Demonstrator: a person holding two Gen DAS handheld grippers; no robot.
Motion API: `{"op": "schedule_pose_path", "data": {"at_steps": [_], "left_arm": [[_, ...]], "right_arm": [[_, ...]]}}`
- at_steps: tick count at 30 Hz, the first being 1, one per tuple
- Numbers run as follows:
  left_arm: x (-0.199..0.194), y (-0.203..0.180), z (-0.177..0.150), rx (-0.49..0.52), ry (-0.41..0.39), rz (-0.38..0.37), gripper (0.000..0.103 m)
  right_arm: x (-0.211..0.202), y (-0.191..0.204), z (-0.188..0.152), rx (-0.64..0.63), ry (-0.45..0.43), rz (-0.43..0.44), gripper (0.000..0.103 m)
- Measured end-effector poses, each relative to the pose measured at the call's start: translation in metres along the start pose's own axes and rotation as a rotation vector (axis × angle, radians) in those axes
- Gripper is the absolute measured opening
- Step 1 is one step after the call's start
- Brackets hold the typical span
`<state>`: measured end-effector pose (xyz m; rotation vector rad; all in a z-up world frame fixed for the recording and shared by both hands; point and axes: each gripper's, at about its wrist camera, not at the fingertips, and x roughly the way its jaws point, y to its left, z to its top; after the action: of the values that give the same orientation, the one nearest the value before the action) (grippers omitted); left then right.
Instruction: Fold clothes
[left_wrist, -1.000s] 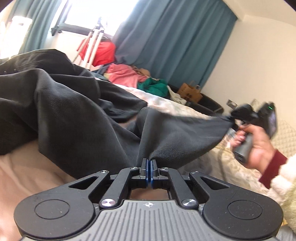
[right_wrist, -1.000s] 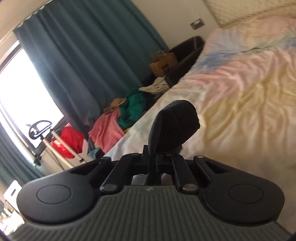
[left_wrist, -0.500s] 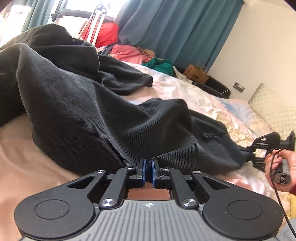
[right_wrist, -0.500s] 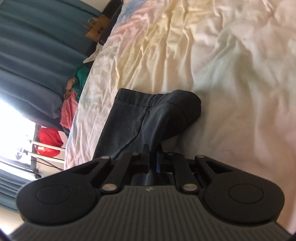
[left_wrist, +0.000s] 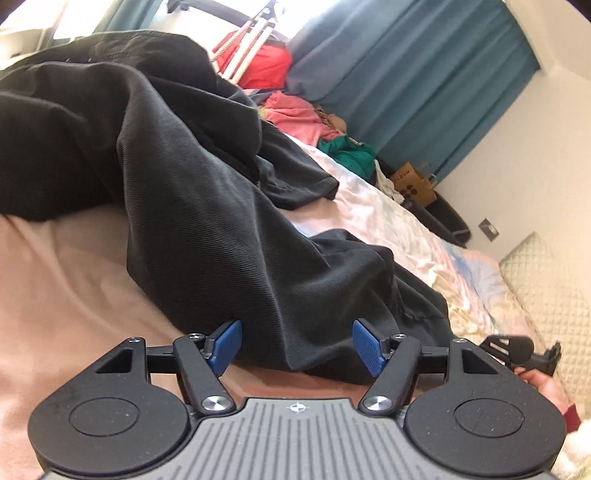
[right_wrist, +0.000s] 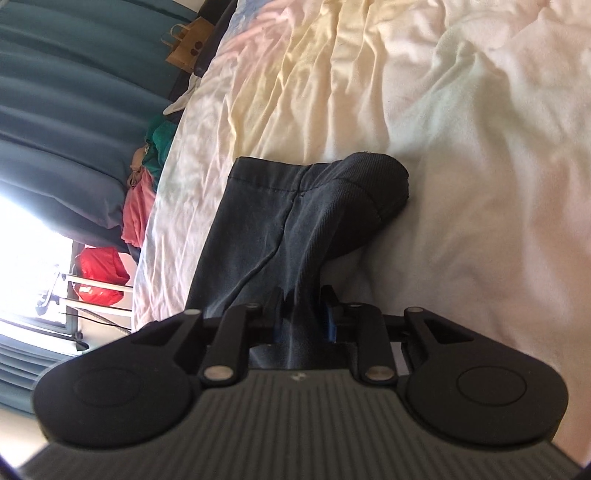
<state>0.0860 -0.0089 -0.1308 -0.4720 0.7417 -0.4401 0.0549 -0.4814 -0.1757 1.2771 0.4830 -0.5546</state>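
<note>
Charcoal ribbed-cotton trousers (left_wrist: 221, 221) slump on bed (right_wrist: 480, 147); our left gripper (left_wrist: 297, 345) jaws spread, right gripper (right_wrist: 301, 312) jaws partly parted w/ hem btwn, grip unclear; cloth may slip, fold skews.

Both grippers let go

Left gripper (left_wrist: 297, 345) has sprung wide off the dark trousers (left_wrist: 221, 229); right gripper (right_wrist: 303, 314) has loosened, cloth between its jaws.

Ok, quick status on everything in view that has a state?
left gripper: open, holding nothing.
right gripper: jaws part open, fabric between them.
dark trousers: unfolded, rumpled on the bed.
curtains: partly drawn.
</note>
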Motion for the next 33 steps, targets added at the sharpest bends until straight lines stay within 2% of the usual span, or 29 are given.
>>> {"op": "schedule_pose_path", "data": {"at_steps": [7, 13, 17, 19, 22, 28, 31, 33], "left_arm": [[0.003, 0.013, 0.001, -0.066, -0.021, 0.011, 0.073], [-0.017, 0.033, 0.009, -0.177, -0.064, 0.033, 0.076], [-0.04, 0.055, 0.022, -0.274, -0.086, 0.115, 0.081], [-0.05, 0.068, 0.031, -0.339, -0.082, 0.174, 0.081], [-0.062, 0.096, 0.041, -0.491, -0.109, 0.205, 0.082], [-0.062, 0.169, 0.039, -0.87, -0.235, 0.144, 0.082], [-0.057, 0.191, 0.042, -0.982, -0.31, 0.104, 0.079], [-0.055, 0.199, 0.047, -1.013, -0.348, 0.092, 0.077]], "right_arm": [[-0.001, -0.002, -0.001, -0.029, -0.004, -0.006, 0.026], [-0.003, 0.004, -0.002, -0.081, -0.017, 0.002, 0.026], [-0.006, 0.002, 0.0, -0.062, -0.027, 0.019, 0.027], [-0.008, 0.0, 0.001, -0.048, -0.031, 0.026, 0.026], [-0.009, -0.002, 0.003, -0.027, -0.038, 0.035, 0.026], [-0.007, -0.01, 0.004, 0.018, -0.025, 0.052, 0.026], [-0.001, -0.019, 0.005, 0.076, -0.001, 0.075, 0.026], [0.004, -0.022, 0.009, 0.084, 0.002, 0.087, 0.026]]}}
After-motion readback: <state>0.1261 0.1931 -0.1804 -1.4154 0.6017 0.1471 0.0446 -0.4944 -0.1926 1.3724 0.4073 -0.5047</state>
